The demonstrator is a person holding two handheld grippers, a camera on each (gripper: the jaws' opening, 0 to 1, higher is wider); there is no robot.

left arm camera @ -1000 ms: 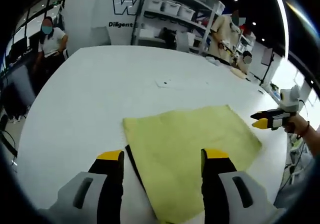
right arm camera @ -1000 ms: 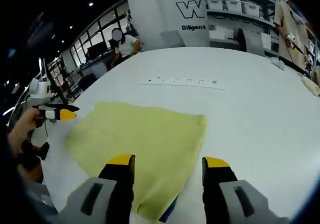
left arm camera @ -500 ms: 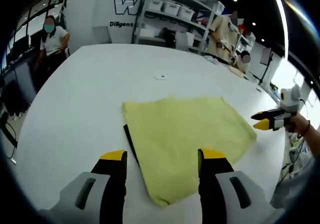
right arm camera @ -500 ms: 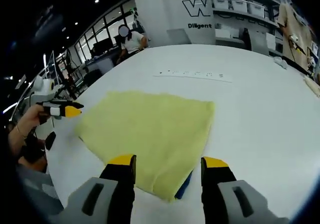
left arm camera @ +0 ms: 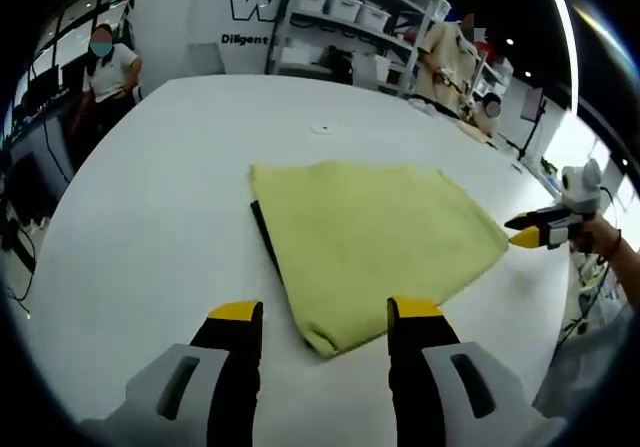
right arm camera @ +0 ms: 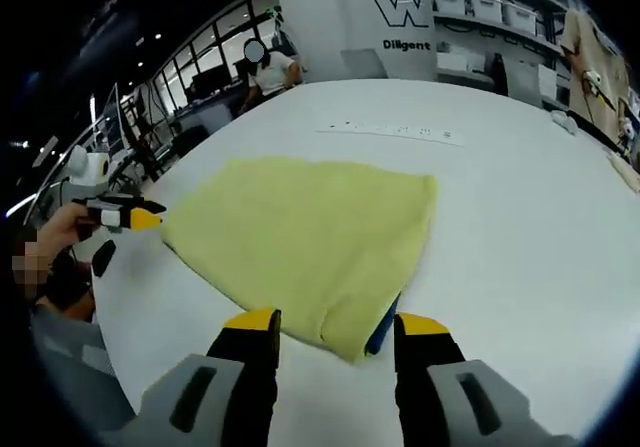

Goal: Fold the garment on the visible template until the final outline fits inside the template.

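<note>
A yellow garment point(left arm camera: 370, 232) lies folded flat on the white table point(left arm camera: 150, 197), with a dark strip of the template point(left arm camera: 262, 235) showing along its left edge. My left gripper point(left arm camera: 325, 312) is open just short of the garment's near corner, holding nothing. In the right gripper view the same garment point(right arm camera: 310, 222) covers a blue template sliver point(right arm camera: 383, 327) at its near corner. My right gripper point(right arm camera: 336, 322) is open there and holds nothing. The right gripper point(left arm camera: 535, 230) shows at the garment's right corner, the left gripper point(right arm camera: 125, 214) at its left corner.
A person point(left arm camera: 100, 67) stands at the table's far left edge, and shelves with boxes point(left arm camera: 340, 17) stand behind the table. A strip of small marks point(right arm camera: 390, 130) lies on the table beyond the garment. The table's near edge point(right arm camera: 110, 367) runs close to my hand.
Both grippers have drawn back from over the garment, so its near corners now lie at the jaw tips. The garment lies flat as before.
</note>
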